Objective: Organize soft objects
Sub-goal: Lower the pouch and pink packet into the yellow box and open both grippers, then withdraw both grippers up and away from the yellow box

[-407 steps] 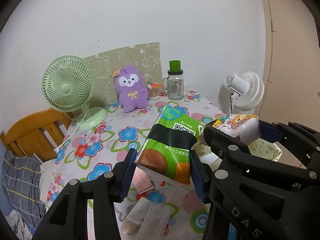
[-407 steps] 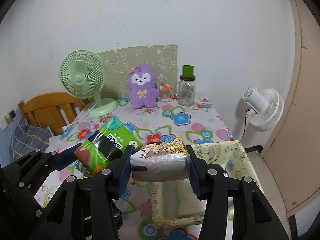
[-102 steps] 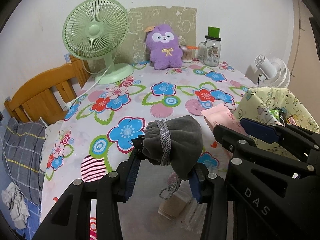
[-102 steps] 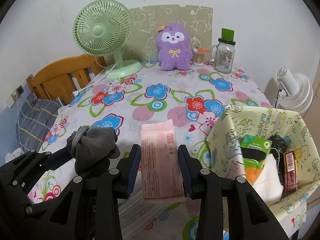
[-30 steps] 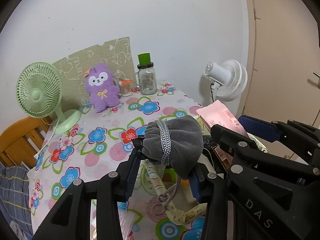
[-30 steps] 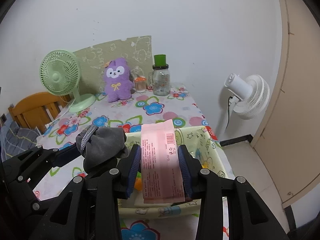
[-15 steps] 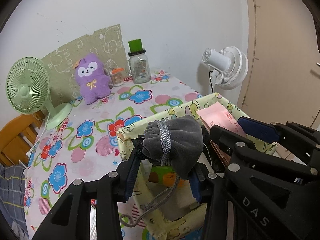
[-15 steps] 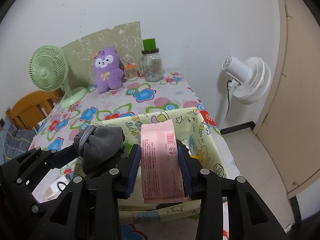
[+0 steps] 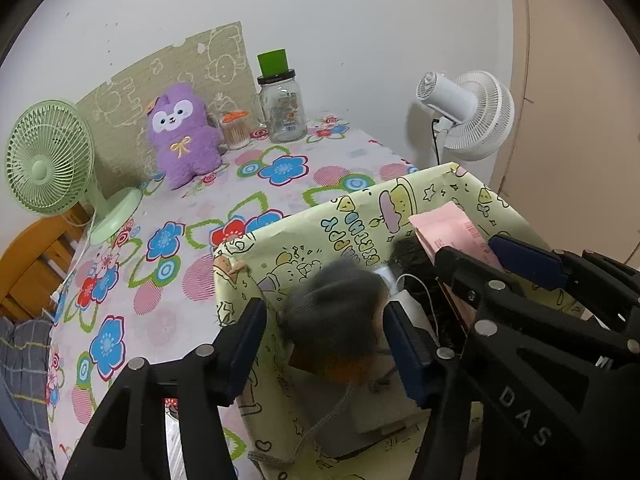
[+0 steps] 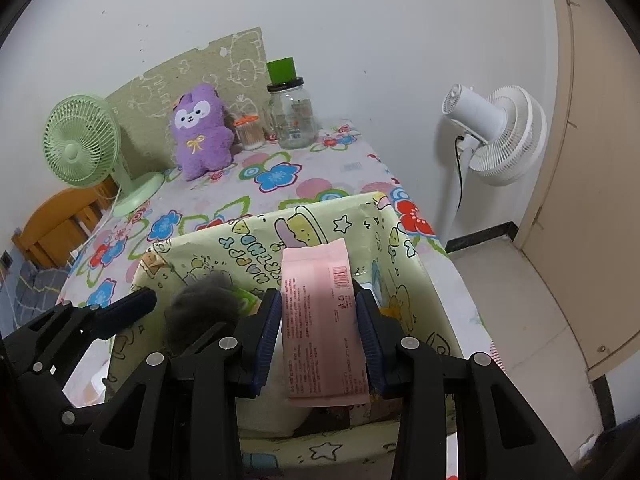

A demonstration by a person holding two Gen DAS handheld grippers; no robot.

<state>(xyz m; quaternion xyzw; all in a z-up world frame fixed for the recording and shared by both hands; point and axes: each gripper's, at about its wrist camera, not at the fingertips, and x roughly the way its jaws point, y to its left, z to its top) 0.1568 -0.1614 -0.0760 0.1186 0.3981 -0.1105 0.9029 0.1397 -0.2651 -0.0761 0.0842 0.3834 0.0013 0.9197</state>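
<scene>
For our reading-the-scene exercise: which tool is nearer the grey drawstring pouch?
Left. The left tool has the grey pouch between its opening jaws, over the yellow bin. The right tool, beside it, grips the pink packet.

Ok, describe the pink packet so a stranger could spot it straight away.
Find the yellow cartoon-print fabric bin at the near end of the flowered table. Over its open top, the right gripper pinches a flat pink packet between its blue pads. It is the only pink thing there, flat with a printed barcode, unlike the fuzzy grey pouch dropping beside it.
</scene>
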